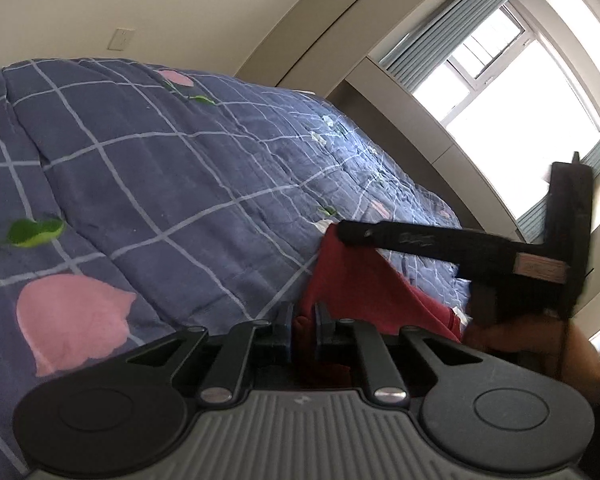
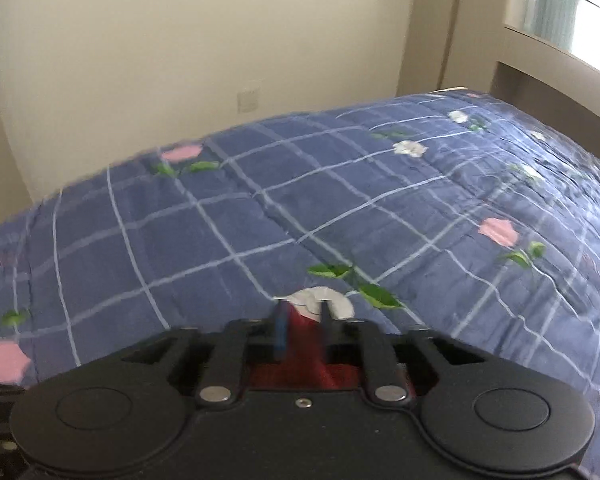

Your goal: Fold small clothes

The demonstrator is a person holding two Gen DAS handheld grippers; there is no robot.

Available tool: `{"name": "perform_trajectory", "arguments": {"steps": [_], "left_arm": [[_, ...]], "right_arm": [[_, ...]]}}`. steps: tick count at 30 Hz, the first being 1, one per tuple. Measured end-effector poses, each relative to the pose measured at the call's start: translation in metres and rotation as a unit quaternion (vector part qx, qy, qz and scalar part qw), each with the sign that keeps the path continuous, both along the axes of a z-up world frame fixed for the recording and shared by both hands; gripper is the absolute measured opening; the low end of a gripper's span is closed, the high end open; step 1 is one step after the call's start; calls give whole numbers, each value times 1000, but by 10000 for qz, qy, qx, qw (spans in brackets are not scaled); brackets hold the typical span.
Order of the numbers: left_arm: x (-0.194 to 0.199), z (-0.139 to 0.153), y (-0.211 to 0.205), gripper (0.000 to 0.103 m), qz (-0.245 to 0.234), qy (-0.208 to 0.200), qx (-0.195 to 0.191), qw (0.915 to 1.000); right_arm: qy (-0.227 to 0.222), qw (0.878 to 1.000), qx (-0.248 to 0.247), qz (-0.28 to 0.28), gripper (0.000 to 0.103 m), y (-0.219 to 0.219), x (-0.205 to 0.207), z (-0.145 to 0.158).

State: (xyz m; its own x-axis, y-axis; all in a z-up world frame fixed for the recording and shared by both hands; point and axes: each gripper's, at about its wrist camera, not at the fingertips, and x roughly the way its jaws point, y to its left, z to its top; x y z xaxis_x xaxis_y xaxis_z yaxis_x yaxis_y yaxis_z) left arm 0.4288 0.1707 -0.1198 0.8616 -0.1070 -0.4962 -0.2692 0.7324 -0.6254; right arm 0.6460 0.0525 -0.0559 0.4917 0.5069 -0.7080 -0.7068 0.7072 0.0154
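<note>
Holding a red garment (image 1: 364,284) off the quilt (image 1: 160,168) between both tools: left gripper (image 1: 303,322) has its jaws pressed nearly together on a bunch of red cloth, right gripper (image 2: 303,326) likewise clamps red fabric at its tips. In the left wrist view the cloth runs from the jaws up toward 1 o'clock, where the right tool's finger meets its far corner; the rest hangs slack toward 3 o'clock. Risks as I judge them: both pinches look shallow and near an edge, so tension between the tools could pull a corner free. Slack middle may land wrinkled or doubled under when lowered, spoiling the fold line. Right wrist view is motion-blurred, so grip depth there can't be confirmed. The soft, puffy quilt gives little support for creasing, and fabric could drag on it.
</note>
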Motion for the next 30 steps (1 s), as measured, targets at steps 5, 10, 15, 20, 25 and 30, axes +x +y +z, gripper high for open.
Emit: {"name": "perform_trajectory", "arguments": {"steps": [5,10,15,20,25,30], "left_arm": [[2,-3,1,19,62,-15,-92,9999],[0,0,-1,19,74,2,29,10000],[1,0,-2,19,76,17,70,9999],[1,-3,1,16,33,-57,-19,10000],[-1,-9,8,16,-51,-197,-283,9994],[-8,-11,13,35,-183,-527,-606,9966]], "right_arm": [[-566,9968,-13,-569,79,-50,-25,21],[-1296,9785,-644,-1470,96,-125,-82,27],[-1560,9455,-1372,-2506,96,-201,-134,14],[-1416,9201,-1550,-3306,97,-258,-154,-7],[-1396,9037,-1187,-3869,99,-292,-172,-9],[-1225,9031,-975,-3999,101,-309,-212,0]]}}
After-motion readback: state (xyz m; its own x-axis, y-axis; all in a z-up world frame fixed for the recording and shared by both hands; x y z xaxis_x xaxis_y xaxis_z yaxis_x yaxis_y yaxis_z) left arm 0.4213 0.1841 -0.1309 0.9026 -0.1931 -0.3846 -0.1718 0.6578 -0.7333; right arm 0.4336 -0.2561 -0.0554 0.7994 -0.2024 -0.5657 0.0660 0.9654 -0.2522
